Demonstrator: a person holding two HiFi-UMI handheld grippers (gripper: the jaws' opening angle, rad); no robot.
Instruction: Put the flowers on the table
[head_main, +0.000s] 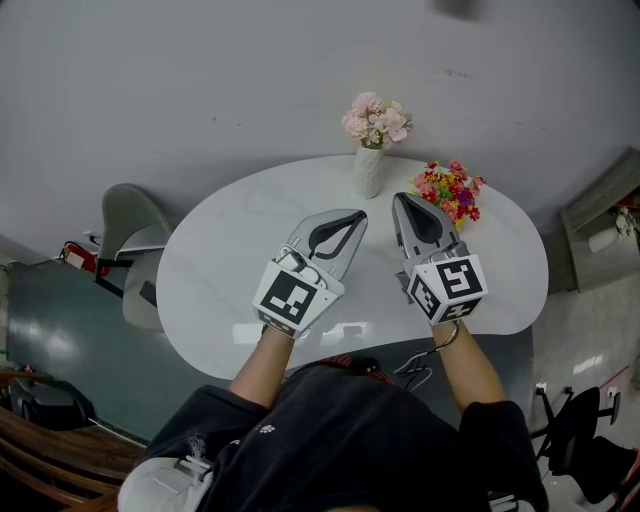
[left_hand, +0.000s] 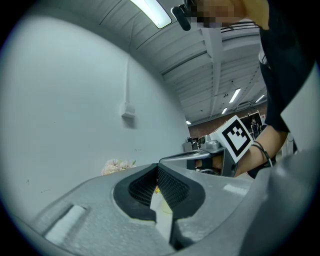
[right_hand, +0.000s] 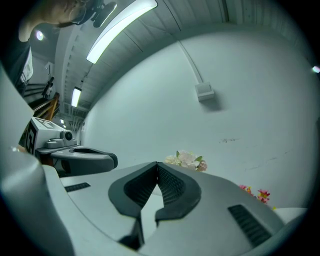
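A bunch of pale pink flowers (head_main: 375, 120) stands upright in a white vase (head_main: 369, 171) at the far edge of the white oval table (head_main: 220, 270). A bunch of red, pink and yellow flowers (head_main: 451, 190) lies on the table to the vase's right. My left gripper (head_main: 356, 215) hovers over the table just in front of the vase, shut and empty. My right gripper (head_main: 402, 198) sits beside it, tips between the vase and the colourful bunch, shut with nothing in it. The pink flowers (right_hand: 187, 159) peek over the right jaws; colourful blooms (right_hand: 256, 192) show at lower right.
A grey chair (head_main: 135, 235) stands at the table's left. A grey wall runs behind the table. A grey cabinet (head_main: 600, 225) stands at the right edge, and a black chair base (head_main: 575, 425) is at lower right.
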